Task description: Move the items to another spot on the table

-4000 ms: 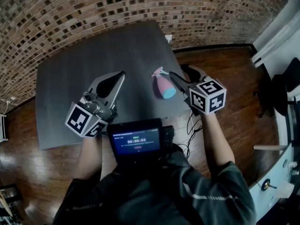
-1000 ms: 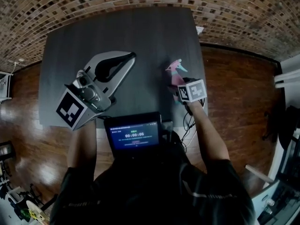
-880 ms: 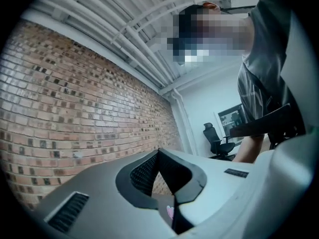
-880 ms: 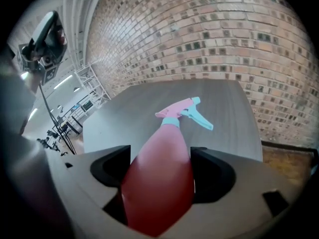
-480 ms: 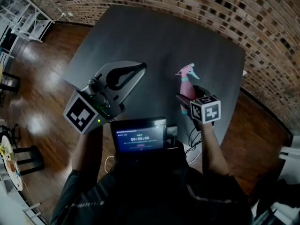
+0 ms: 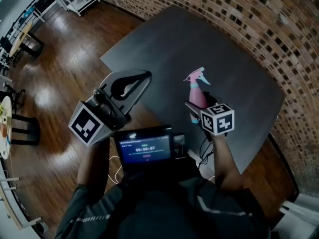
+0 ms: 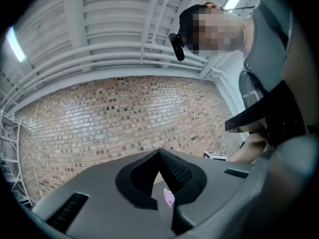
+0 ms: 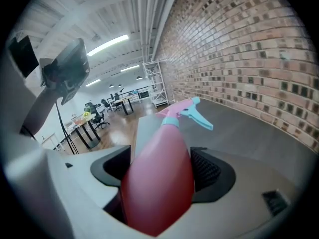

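We hold the right gripper (image 8: 160, 169) clamped on the pink spray bottle (image 8: 158, 193): in the right gripper view its body fills the gap between the jaws, with the ribbed black pad (image 8: 203, 169) on the right against its side and the other pad mostly hidden behind it. The bottle leans away from the camera, and its pale blue trigger head (image 8: 197, 116) points out over the table. In the head view the same gripper (image 6: 197, 105) grips the bottle (image 6: 196, 94) low on its body, with the marker cube (image 6: 218, 118) nearest to us; the bottle stands roughly upright over the near part of the dark grey table (image 6: 199, 39), and we cannot tell whether its base touches the top, since the gripper hides it. The left gripper (image 7: 159, 153) has its jaws brought together at the tips with nothing between them, and in the head view it (image 6: 143, 76) hovers over the table's left edge, well apart from the bottle. Its own marker cube (image 6: 84, 126) sits by our left hand. A small lit screen (image 6: 143, 146) hangs at our chest between the two arms. Beyond the table runs a brick wall (image 6: 259, 14), and to the left lies a glossy wooden floor (image 6: 65, 49); the right gripper view shows a white shelf rack (image 8: 152, 81) and desks with chairs (image 8: 94, 118) further off
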Available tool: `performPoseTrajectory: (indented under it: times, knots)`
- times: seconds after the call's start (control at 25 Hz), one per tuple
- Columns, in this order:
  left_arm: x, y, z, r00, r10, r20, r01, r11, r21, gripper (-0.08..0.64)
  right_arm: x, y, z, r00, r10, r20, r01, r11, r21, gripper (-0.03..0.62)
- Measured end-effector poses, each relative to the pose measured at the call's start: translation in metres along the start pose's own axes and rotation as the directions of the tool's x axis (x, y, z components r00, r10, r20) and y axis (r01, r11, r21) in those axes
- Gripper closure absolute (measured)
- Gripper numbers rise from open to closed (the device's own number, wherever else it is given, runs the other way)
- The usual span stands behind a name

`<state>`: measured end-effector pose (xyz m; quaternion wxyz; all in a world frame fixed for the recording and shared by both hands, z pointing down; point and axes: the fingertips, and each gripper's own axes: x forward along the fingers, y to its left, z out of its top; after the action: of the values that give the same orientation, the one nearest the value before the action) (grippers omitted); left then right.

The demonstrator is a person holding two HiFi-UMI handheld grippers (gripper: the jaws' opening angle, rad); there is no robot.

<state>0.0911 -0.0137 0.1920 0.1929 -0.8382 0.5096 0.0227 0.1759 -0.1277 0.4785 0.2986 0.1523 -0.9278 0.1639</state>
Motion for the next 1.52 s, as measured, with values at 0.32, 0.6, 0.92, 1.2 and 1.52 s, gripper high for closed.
performPoseTrajectory:
  times: [0.32,0.6,0.92,1.2,1.52]
  knots:
    - [-0.120,0.064,0.011,0.987,0.160,-0.026,-0.159,0.987,0.020,0.563,0.063,0.110,0.052,0.995,0.101,-0.019,-0.103,0.986,-0.134,0.206]
    - [-0.212,0.098,0.016,0.968,0.249,-0.034,-0.247,0.968,0.047,0.563,0.115,0.187,0.080,0.988,0.153,-0.033,-0.157,0.965,-0.208,0.206]
    - [-0.297,0.128,0.024,0.943,0.332,-0.029,-0.330,0.941,0.071,0.563,0.156,0.264,0.105,0.979,0.205,-0.009,-0.200,0.946,-0.256,0.207]
    - [-0.337,0.144,0.021,0.922,0.387,-0.024,-0.385,0.920,0.069,0.563,0.183,0.307,0.129,0.968,0.250,-0.020,-0.245,0.921,-0.302,0.206]
    - [-0.361,0.194,-0.003,0.913,0.404,-0.055,-0.401,0.914,0.066,0.563,0.238,0.316,0.162,0.964,0.267,-0.013,-0.260,0.923,-0.283,0.206]
